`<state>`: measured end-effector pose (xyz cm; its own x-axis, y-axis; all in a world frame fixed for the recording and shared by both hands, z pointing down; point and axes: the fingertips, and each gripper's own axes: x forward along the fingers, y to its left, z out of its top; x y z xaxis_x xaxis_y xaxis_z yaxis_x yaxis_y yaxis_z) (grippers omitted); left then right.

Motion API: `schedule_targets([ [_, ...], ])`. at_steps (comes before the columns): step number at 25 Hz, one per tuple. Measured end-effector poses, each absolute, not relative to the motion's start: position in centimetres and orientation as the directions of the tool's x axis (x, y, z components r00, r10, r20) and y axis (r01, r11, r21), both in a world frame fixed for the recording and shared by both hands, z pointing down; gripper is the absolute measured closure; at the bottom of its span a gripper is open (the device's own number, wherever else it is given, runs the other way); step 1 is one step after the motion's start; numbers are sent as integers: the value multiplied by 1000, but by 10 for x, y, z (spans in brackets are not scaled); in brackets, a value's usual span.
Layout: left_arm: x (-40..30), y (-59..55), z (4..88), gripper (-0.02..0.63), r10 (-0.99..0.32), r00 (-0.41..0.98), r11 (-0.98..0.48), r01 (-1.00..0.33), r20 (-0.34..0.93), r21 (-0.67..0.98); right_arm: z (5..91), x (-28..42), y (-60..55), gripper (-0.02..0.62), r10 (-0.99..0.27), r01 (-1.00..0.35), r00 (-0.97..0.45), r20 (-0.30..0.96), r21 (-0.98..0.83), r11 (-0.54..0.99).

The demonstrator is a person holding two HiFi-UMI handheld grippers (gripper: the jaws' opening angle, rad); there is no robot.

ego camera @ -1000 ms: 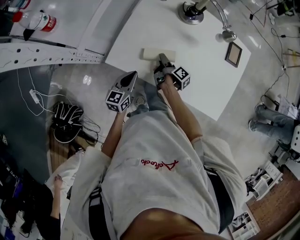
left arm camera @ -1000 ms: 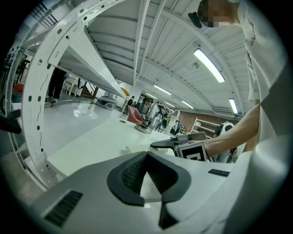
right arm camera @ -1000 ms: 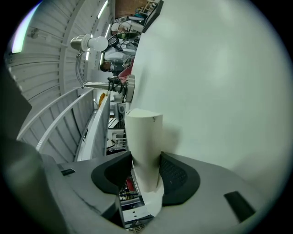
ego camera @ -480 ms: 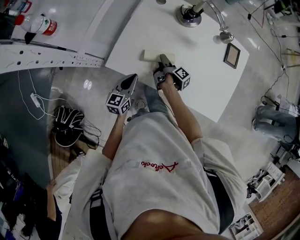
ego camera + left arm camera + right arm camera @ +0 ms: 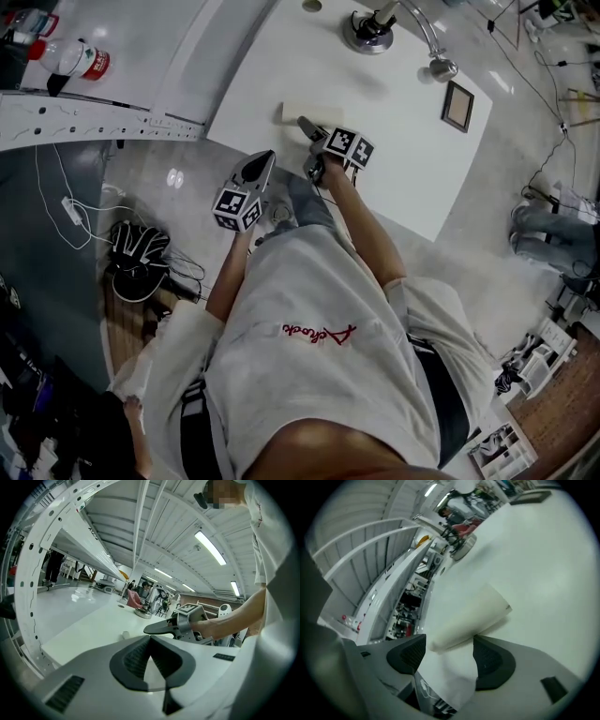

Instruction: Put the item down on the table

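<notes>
Cream block (image 5: 302,113) lying flat on the white table (image 5: 394,122), upper middle of the head view.

The right gripper (image 5: 309,129) sits just below the block. Its jaws have just been opening and now stand spread, with the block's near end in the gap; the pads seem clear of it, though the close view is blurred. The left gripper (image 5: 262,161) hangs off the table edge at lower left, its jaw tips pressed together on nothing.

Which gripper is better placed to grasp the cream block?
The right gripper: its fingers have just been opening and stand apart with an end of the cream block between them. The left gripper, shut, hangs off the table edge.
</notes>
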<state>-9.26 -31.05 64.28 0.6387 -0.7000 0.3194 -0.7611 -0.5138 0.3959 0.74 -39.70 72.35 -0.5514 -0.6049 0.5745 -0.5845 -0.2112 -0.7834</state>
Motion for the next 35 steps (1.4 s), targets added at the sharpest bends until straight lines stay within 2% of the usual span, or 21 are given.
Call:
schedule_targets([
  [5,-89,-306,643,588,-696,642,-515,-758,322,400,730,-1,-383,284,-501,-843,-494,711,-532,77],
  [8,-89,-307,641,589,-696,642,-517,-759,322,396,734,-2,-379,287,-490,-892,-447,749,-416,177],
  [11,-89,-308,640,588,-698,642,-518,-759,319,394,736,2,-378,312,-502,-904,-424,754,-384,187],
  [18,-89,-307,633,588,-702,642,-528,-759,307,382,740,22,-371,480,-532,-936,-351,771,-309,170],
  [21,-85,-305,631,588,-695,650,-538,-754,308,378,741,29,-367,594,-548,-947,-321,772,-274,168],
  [29,-81,-296,625,588,-683,664,-567,-745,303,352,727,24,-356,597,-596,-917,-394,699,-341,207],
  [35,-81,-291,612,589,-690,671,-589,-739,272,327,678,11,-352,597,-700,-893,-450,555,-273,358],
])
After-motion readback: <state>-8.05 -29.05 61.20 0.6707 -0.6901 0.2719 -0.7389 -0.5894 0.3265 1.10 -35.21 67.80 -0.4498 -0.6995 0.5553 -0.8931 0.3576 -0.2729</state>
